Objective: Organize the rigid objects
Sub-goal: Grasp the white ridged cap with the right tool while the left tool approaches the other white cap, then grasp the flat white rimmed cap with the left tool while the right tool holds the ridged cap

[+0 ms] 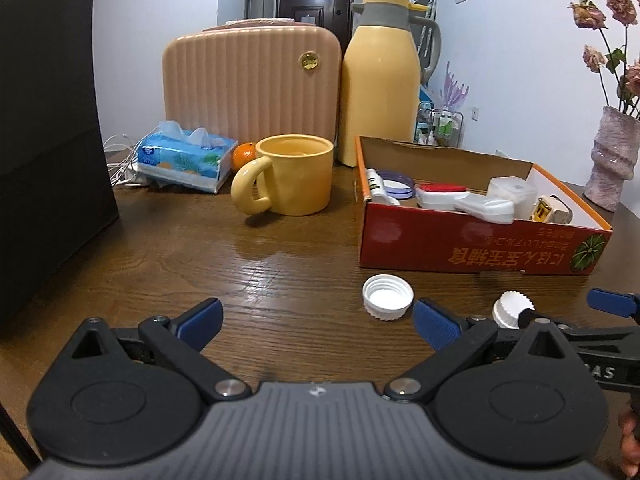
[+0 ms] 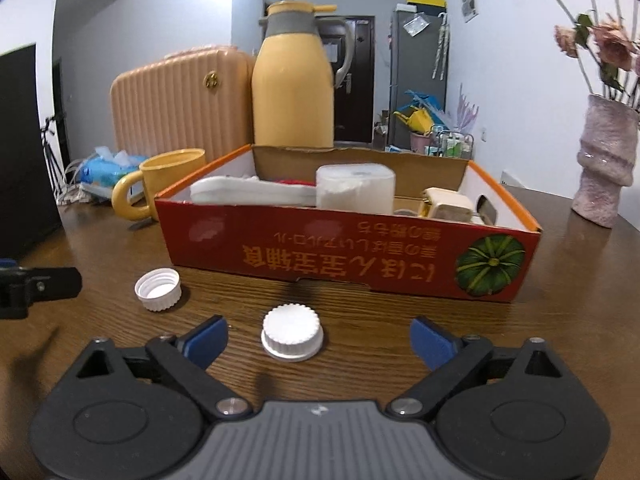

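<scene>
right hand-held gripper (image 2: pixel 318 344) spread wide around white cap (image 2: pixel 292 338); untouched

right gripper (image 2: pixel 319 340) spread wide around a white cap (image 2: pixel 292 332) before the red box (image 2: pixel 360 256).

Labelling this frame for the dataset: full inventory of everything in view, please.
White ribbed plastic bottle caps: 2, on the table before the box; one open side up, one top up between the right gripper's fingers.
Red cardboard box: 1, mid-table, holding white plastic items.
Yellow ceramic mug: 1, left of box.
Yellow thermos jug: 1, behind box.
Peach ribbed case: 1, back.
Blue tissue pack: 1, back left.
Orange fruit: 1, behind mug.
Pink vase of dried flowers: 1, right.
Brown wooden table: 1.
Left gripper: open, empty.
Right gripper: open, untouching.
</scene>
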Tool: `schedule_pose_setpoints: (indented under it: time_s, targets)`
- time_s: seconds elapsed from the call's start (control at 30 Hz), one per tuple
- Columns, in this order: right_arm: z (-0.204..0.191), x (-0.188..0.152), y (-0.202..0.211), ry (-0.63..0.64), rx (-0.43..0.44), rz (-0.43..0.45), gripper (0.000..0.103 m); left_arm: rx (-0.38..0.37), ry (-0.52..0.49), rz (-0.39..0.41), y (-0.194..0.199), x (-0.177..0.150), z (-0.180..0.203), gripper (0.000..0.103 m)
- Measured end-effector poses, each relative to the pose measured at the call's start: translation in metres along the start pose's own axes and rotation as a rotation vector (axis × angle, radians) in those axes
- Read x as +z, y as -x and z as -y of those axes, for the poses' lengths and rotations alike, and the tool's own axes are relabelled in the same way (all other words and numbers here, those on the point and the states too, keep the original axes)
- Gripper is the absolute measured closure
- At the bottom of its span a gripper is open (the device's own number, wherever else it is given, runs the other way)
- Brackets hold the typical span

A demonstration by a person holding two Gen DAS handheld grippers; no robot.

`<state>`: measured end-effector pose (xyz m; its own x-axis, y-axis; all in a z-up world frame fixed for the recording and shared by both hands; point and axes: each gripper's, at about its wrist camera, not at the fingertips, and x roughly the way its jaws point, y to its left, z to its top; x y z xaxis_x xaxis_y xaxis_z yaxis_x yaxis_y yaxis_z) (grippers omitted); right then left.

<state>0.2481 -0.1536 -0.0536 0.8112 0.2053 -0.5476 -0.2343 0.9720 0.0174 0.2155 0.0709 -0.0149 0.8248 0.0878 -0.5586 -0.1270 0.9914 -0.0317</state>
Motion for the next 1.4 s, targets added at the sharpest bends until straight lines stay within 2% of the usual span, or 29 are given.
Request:
schedule_pose_setpoints:
  time_s: [0.2,0.27,0.33,0.4,0.6,0.83,1.1,1.4]
  targets:
    - [-0.007,0.004,-0.018,0.019,0.018,-0.045,0.024,0.004,0.010,-0.012,-0.004,0.000,-0.006,0.000]
    - [-0.009,0.004,-0.022,0.026,0.028,-0.058,0.034,0.007,0.014,-0.017,-0.005,0.000,-0.007,0.000]
    - [-0.010,0.004,-0.027,0.027,0.043,-0.075,0.052,0.007,0.013,-0.020,-0.006,0.000,-0.007,0.000]
    - [-0.010,0.004,-0.031,0.024,0.053,-0.089,0.064,0.007,0.010,-0.020,-0.006,0.000,-0.006,0.000]
    - [-0.009,0.004,-0.031,0.019,0.067,-0.081,0.064,0.005,0.011,-0.030,-0.008,0.000,-0.006,0.000]
    - [0.001,0.007,-0.022,-0.012,0.068,-0.032,0.064,0.011,0.008,-0.034,-0.011,-0.001,-0.005,0.000]
    - [0.023,0.012,-0.008,-0.054,0.038,0.033,0.064,0.008,0.008,-0.058,-0.021,-0.004,0.000,0.000]
    - [0.051,0.012,0.001,-0.097,0.003,0.065,0.064,-0.004,-0.012,-0.082,-0.032,-0.003,0.015,0.000]
